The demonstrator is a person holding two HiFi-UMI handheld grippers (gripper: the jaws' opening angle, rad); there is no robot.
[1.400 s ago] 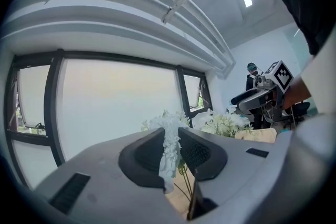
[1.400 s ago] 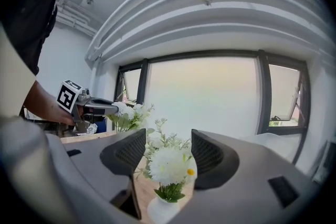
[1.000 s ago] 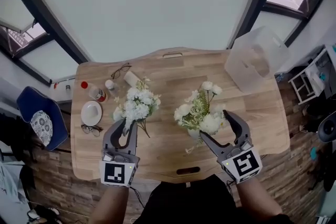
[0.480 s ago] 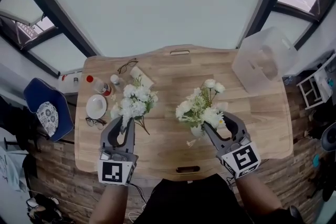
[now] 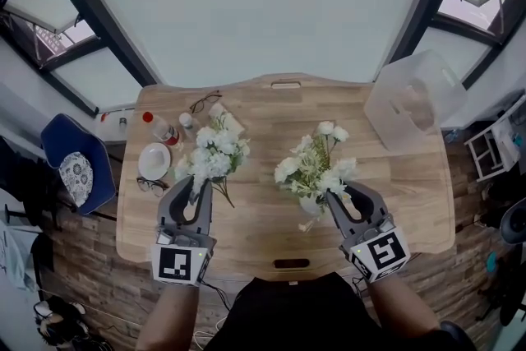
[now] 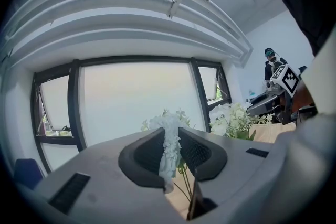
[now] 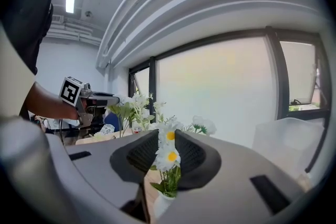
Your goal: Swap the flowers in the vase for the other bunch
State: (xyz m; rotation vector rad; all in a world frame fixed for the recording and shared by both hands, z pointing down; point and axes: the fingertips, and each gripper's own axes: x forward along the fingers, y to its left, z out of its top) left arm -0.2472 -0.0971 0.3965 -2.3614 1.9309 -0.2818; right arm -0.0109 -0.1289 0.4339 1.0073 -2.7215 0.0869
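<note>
Daisies (image 5: 316, 168) pinched in my right gripper (image 5: 341, 193), white bunch (image 5: 210, 159) clamped in my left gripper (image 5: 198, 189): I'd lift the daisies straight up, clear of the vase (image 5: 310, 205).

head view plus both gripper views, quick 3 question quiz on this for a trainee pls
1. True or false: the left gripper has white flowers of the loose bunch between its jaws.
2. Which gripper has the vase bunch, standing in the white vase, between its jaws? A) left gripper B) right gripper C) neither
3. Fill in: seen from the person, the clear plastic bin stands at the table's far ____ corner.

Key: 1 true; 2 B; 3 right
</note>
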